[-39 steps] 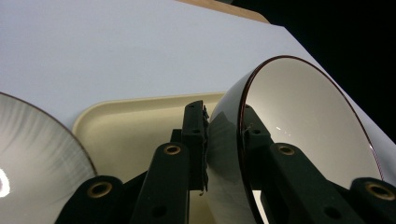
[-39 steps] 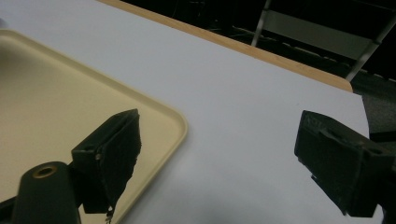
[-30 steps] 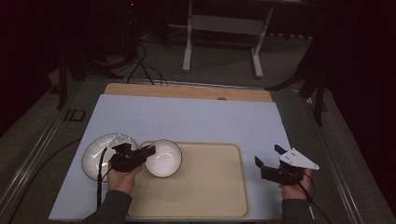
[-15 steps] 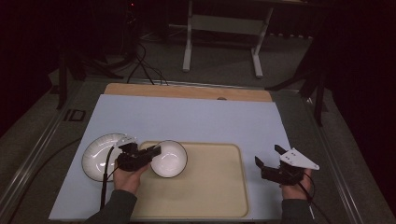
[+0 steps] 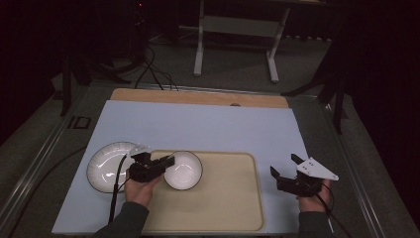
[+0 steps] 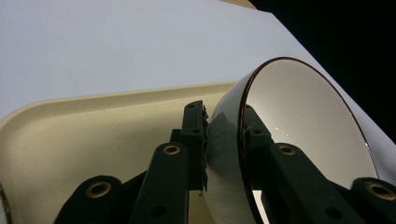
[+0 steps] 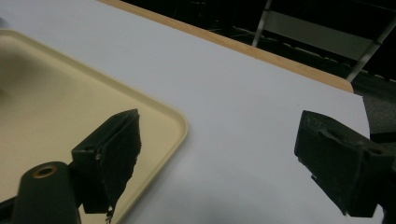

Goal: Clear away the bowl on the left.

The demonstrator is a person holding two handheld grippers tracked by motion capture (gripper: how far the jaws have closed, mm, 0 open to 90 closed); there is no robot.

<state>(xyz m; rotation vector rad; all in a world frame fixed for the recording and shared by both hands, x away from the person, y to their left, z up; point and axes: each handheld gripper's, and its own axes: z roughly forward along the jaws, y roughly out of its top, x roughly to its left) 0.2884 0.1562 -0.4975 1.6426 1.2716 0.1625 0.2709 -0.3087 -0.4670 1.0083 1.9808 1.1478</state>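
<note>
A white bowl with a dark rim hangs over the left part of the cream tray. My left gripper is shut on the bowl's left rim. In the left gripper view the bowl stands on edge, one jaw outside its wall and one inside, and my left gripper pinches the rim. A white plate lies on the blue mat left of the tray. My right gripper is open and empty beyond the tray's right edge. The right gripper view shows my right gripper spread wide over the mat by the tray's corner.
The pale blue mat covers the table, with a wooden strip along its far edge. Cables and a metal stand are on the dark floor behind. A cable trails from the left gripper.
My left gripper has carried the bowl to the right, from beside the plate onto the tray's left part. The right gripper has stayed where it was.
</note>
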